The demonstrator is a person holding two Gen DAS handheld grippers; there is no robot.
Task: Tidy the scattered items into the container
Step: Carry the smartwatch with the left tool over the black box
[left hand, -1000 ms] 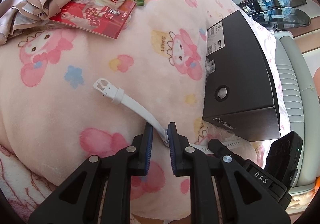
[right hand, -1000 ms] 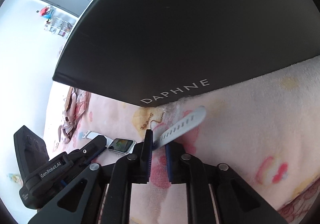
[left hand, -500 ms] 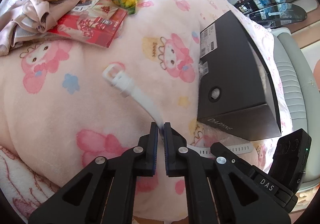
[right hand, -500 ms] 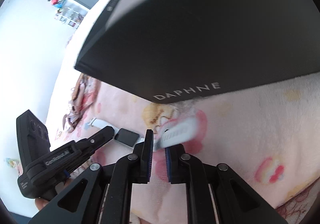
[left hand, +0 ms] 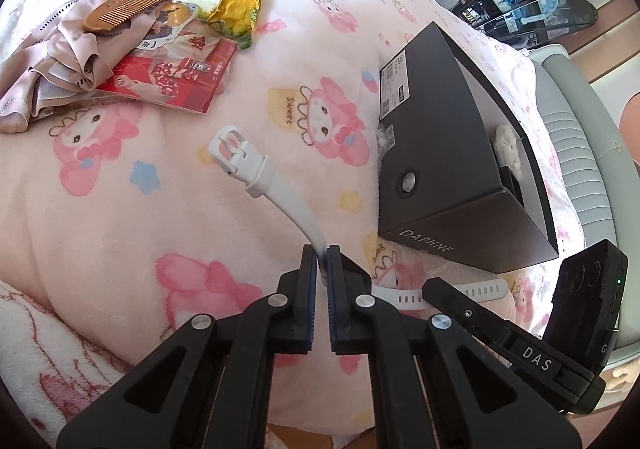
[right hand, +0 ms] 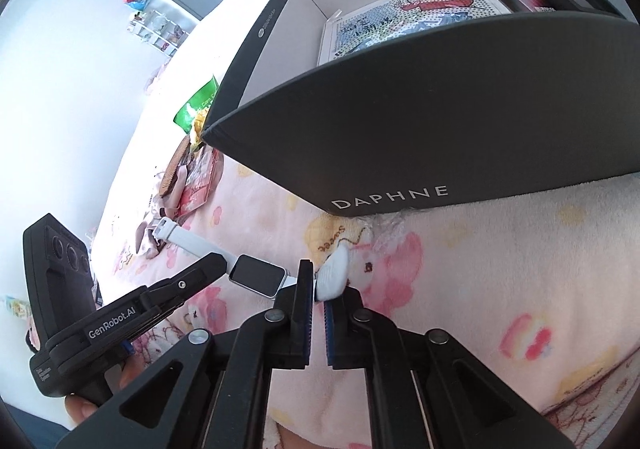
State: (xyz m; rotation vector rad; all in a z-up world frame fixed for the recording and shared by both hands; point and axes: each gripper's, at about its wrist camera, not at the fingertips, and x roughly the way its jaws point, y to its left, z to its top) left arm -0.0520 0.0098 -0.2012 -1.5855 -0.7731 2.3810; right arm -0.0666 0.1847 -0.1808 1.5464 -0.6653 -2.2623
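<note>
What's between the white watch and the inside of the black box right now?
Only the box's own near wall. The watch, pinched by both tongs, one on each strap, lies on the blanket below that wall, so it must go up over the rim. The box is open-topped.

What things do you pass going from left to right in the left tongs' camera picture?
Beige cloth → wooden comb → red packet → corn snack bag → white watch strap, pinched by the left tongs → black box → right tongs.
</note>
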